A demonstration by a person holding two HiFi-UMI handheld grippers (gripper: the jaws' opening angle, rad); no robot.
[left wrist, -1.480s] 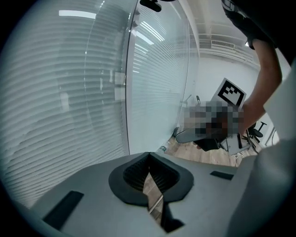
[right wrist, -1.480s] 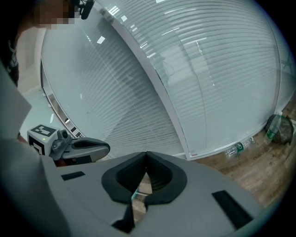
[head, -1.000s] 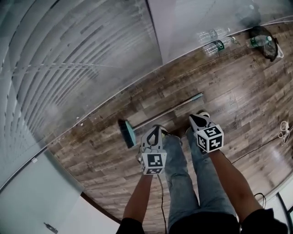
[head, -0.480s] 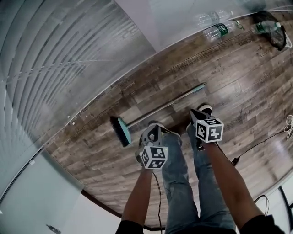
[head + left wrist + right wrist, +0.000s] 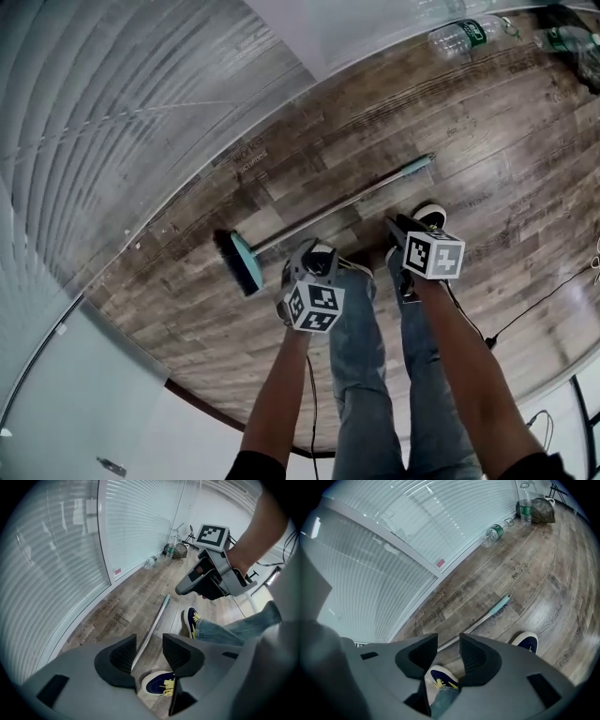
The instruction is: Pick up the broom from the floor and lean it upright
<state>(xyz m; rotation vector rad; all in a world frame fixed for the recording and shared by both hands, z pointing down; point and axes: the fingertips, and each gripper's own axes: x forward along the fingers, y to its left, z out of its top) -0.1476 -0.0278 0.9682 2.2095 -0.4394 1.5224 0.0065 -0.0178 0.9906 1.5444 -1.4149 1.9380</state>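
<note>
The broom lies flat on the wooden floor, with its teal head (image 5: 242, 264) at the left. Its metal handle (image 5: 323, 216) runs up to the right and ends in a teal grip (image 5: 500, 607). My left gripper (image 5: 307, 255) hangs over the handle near the person's left shoe. Its jaws are opening, and the handle (image 5: 152, 630) shows through the gap (image 5: 149, 653), still down on the floor and untouched. My right gripper (image 5: 398, 230) hovers further along the handle by the other shoe. Its jaws (image 5: 447, 656) are opening too, with nothing between them.
A glass wall with blinds (image 5: 141, 112) runs along the far side of the broom. Plastic bottles (image 5: 494, 531) and a dark bag (image 5: 541, 509) lie by the wall at the far right. The person's shoes (image 5: 431, 216) stand just behind the handle. A black cable (image 5: 525, 305) trails at the right.
Both grippers have sunk toward the floor and now sit closer to the broom handle. The broom has not moved.
</note>
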